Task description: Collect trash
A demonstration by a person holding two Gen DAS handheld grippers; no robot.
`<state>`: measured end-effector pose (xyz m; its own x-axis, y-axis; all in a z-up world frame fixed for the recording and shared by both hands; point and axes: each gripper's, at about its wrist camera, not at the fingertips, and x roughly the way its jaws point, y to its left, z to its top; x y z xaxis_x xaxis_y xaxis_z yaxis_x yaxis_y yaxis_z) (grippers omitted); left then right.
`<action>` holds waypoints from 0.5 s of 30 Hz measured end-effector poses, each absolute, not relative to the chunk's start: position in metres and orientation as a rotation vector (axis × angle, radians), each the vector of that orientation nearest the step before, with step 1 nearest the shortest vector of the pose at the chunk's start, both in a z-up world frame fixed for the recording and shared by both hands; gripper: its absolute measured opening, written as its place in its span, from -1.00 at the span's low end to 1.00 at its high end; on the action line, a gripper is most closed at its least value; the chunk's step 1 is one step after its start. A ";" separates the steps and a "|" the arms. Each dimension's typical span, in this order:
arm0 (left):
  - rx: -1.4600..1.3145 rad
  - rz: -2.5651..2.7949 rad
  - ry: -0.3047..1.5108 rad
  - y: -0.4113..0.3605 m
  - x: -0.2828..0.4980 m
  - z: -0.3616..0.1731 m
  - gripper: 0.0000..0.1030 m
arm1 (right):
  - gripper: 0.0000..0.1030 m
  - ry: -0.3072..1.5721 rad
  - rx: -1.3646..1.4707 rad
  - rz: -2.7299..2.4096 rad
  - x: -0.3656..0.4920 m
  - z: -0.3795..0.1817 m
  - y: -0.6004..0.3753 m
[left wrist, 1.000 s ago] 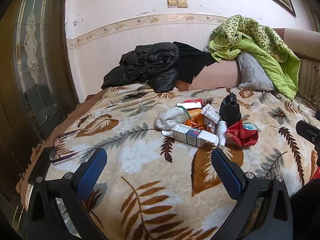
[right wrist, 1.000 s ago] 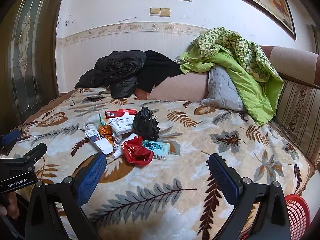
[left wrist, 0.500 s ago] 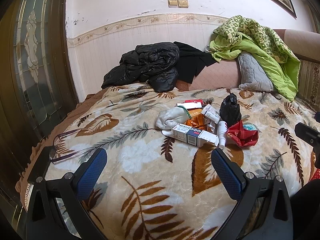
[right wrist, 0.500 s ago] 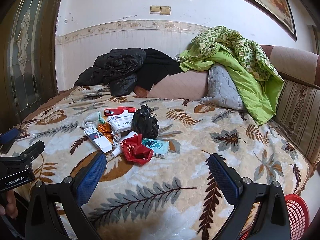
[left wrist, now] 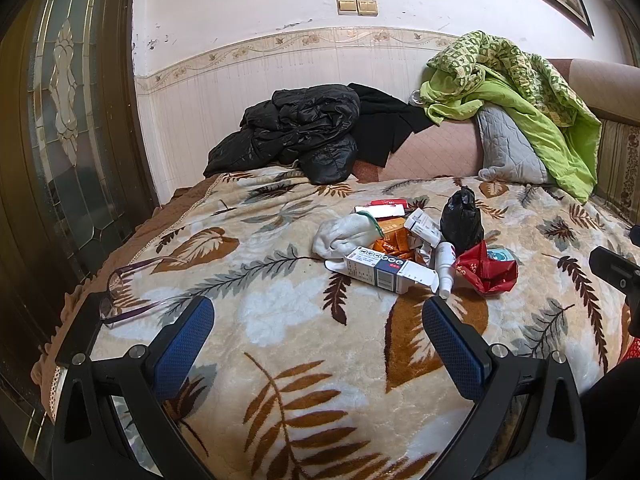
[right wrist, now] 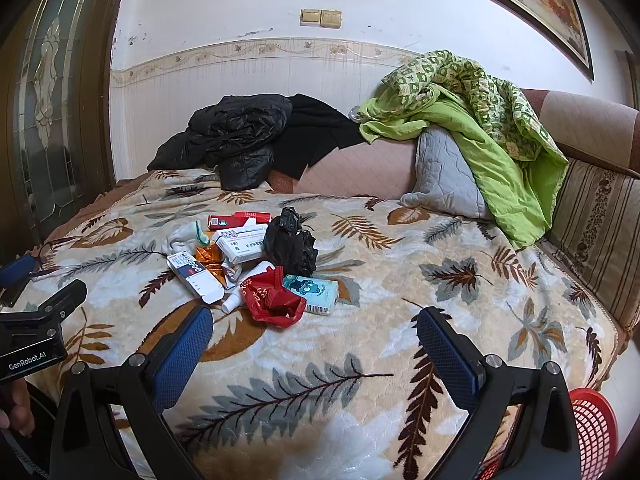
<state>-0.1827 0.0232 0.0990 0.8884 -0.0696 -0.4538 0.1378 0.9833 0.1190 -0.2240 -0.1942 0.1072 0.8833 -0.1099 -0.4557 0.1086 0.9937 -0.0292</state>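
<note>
1. Both views are bright and evenly lit by soft daylight; its source lies outside the frame.
2. Shadows are faint, short under the trash pile (right wrist: 256, 264).
3. Fisheye bending curves the wall border (left wrist: 280, 46) strongly, with black vignetted corners.
4. Focus is sharp throughout (a mild sheen on the black jacket (left wrist: 296, 128)).

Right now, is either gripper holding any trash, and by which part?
Nothing is held. The left gripper and right gripper are both open, short of the trash pile.
</note>
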 end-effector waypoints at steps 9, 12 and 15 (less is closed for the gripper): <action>0.150 -0.109 0.465 0.024 -0.183 0.099 1.00 | 0.99 0.476 -0.003 -0.114 -0.223 0.107 -0.194; 0.149 -0.109 0.465 0.024 -0.183 0.099 1.00 | 0.99 0.477 -0.003 -0.113 -0.223 0.107 -0.194; 0.151 -0.109 0.465 0.024 -0.183 0.099 1.00 | 0.99 0.483 -0.002 -0.112 -0.223 0.107 -0.194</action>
<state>-0.1827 0.0237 0.0988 0.8882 -0.0698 -0.4541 0.1385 0.9831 0.1196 -0.2232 -0.1942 0.1065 0.8795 -0.1083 -0.4634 0.1073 0.9938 -0.0286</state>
